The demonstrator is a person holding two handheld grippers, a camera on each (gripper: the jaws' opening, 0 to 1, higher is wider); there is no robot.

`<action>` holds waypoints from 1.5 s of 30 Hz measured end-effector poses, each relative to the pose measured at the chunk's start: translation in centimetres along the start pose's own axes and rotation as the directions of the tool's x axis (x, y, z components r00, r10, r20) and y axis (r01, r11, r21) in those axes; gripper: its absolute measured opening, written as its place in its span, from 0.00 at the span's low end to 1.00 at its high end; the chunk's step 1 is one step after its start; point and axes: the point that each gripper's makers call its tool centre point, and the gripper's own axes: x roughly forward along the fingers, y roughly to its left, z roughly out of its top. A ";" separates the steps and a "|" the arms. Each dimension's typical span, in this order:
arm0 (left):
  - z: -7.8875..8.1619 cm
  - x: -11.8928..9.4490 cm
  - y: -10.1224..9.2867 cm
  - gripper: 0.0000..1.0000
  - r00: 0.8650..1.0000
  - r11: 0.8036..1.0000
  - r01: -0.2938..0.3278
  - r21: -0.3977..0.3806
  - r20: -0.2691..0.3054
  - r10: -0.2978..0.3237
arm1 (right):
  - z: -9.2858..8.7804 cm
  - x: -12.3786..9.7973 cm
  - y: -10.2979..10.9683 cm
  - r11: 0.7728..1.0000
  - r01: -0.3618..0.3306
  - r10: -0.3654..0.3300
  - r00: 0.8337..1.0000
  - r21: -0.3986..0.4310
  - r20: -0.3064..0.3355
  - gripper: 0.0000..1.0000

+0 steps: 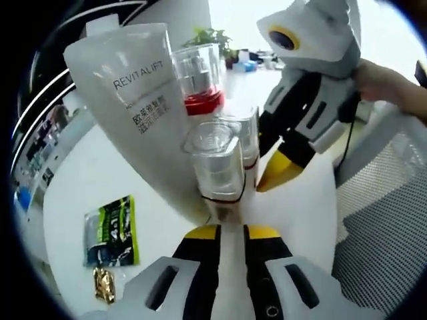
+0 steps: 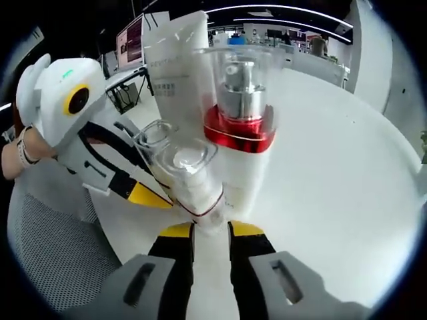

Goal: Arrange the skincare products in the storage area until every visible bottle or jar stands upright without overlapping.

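Note:
In the left gripper view my left gripper is shut on the white body of a small clear-capped bottle. Behind it stand a white REVITALIFT tube and a red-collared pump bottle. My right gripper comes in from the right beside a second clear-capped bottle. In the right gripper view my right gripper is shut on a tilted clear-capped bottle. The pump bottle and the tube rise just beyond. The left gripper holds the other small bottle at the left.
The products sit near the edge of a round white table. A green packet and a gold wrapper lie on it. A grey mesh chair stands beside the edge. A hand holds the right gripper.

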 end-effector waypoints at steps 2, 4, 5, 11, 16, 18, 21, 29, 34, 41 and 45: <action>0.0 0.1 0.0 0.09 1.000 1.000 -0.002 0.002 -0.001 0.002 | 0.0 0.0 0.0 1.000 0.002 -0.002 1.000 -0.003 0.001 0.19; 0.0 0.1 0.0 0.09 1.000 1.000 -0.001 0.003 -0.004 0.001 | 0.0 0.0 -0.1 1.000 0.006 -0.006 1.000 -0.005 0.000 0.19; 0.0 0.1 0.0 0.09 1.000 1.000 -0.001 0.004 -0.005 0.001 | 0.0 0.0 -0.2 1.000 0.007 -0.007 1.000 -0.005 -0.001 0.19; 0.1 0.3 0.0 0.09 1.000 1.000 -0.001 0.009 -0.010 0.001 | -0.1 -0.1 -0.2 1.000 0.009 -0.009 1.000 -0.002 -0.004 0.17; 0.0 0.4 -0.1 0.08 1.000 1.000 -0.001 0.018 -0.015 0.001 | -0.1 -0.1 -0.1 1.000 0.006 -0.006 1.000 0.000 -0.003 0.17; 0.0 0.4 -0.1 0.08 1.000 1.000 -0.002 0.018 -0.016 0.002 | -0.1 -0.1 -0.2 1.000 0.006 -0.006 1.000 0.000 -0.003 0.17; -0.1 0.3 0.0 0.08 1.000 1.000 -0.008 0.017 -0.019 0.009 | 0.0 -0.1 0.0 1.000 -0.001 0.001 1.000 0.006 0.005 0.18; -0.1 -0.3 0.2 0.08 1.000 1.000 -0.018 0.013 -0.014 0.018 | -0.1 -0.7 0.2 1.000 -0.002 0.002 1.000 0.014 0.011 0.22; 0.1 -0.9 0.1 0.09 1.000 1.000 -0.021 0.013 -0.003 0.021 | 0.5 -1.2 0.6 1.000 -0.006 0.006 1.000 0.004 0.028 0.25; 0.6 -1.5 -0.2 0.11 1.000 1.000 -0.020 0.015 0.016 0.020 | 0.3 -1.6 1.3 1.000 -0.004 0.004 1.000 -0.013 0.031 0.29; 0.7 -1.8 -0.3 0.12 1.000 1.000 -0.020 0.023 0.017 0.020 | 0.4 -2.0 1.6 1.000 -0.003 0.004 0.999 -0.019 0.036 0.29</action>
